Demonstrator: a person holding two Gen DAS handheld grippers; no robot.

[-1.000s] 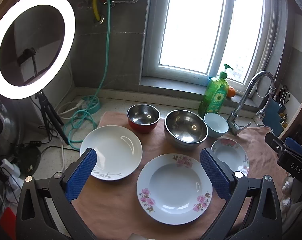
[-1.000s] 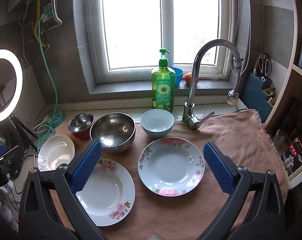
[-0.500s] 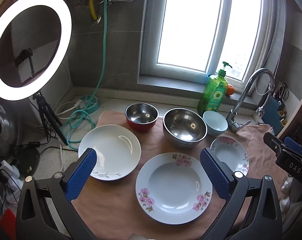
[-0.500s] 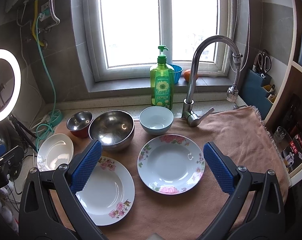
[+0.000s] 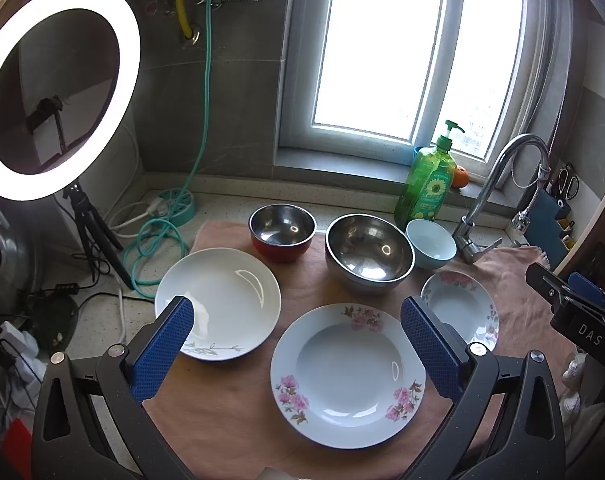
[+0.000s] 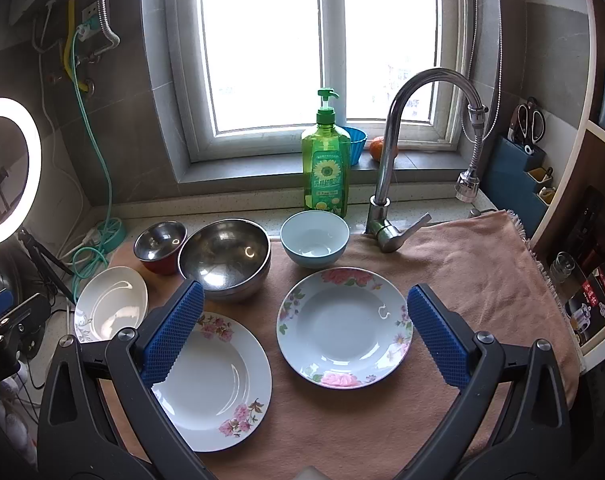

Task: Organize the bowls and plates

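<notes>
Six dishes sit on a pink cloth (image 6: 462,272). The back row holds a red-sided steel bowl (image 5: 282,232) (image 6: 160,246), a large steel bowl (image 5: 369,252) (image 6: 226,258) and a light blue bowl (image 5: 430,242) (image 6: 314,238). In front lie a white plate with a grey sprig (image 5: 218,304) (image 6: 110,304), a large floral plate (image 5: 348,374) (image 6: 214,380) and a smaller floral plate (image 5: 460,308) (image 6: 344,332). My left gripper (image 5: 296,312) hovers open above the large floral plate. My right gripper (image 6: 305,294) hangs open over the smaller floral plate. Neither holds anything.
A green soap bottle (image 6: 325,164) and a curved faucet (image 6: 386,200) stand behind the bowls. A ring light (image 5: 58,88) on a tripod and a coiled green hose (image 5: 158,236) occupy the left counter. A utensil holder (image 6: 522,160) and shelves line the right.
Both views have drifted only slightly. No dish has moved, and both grippers stay open.
</notes>
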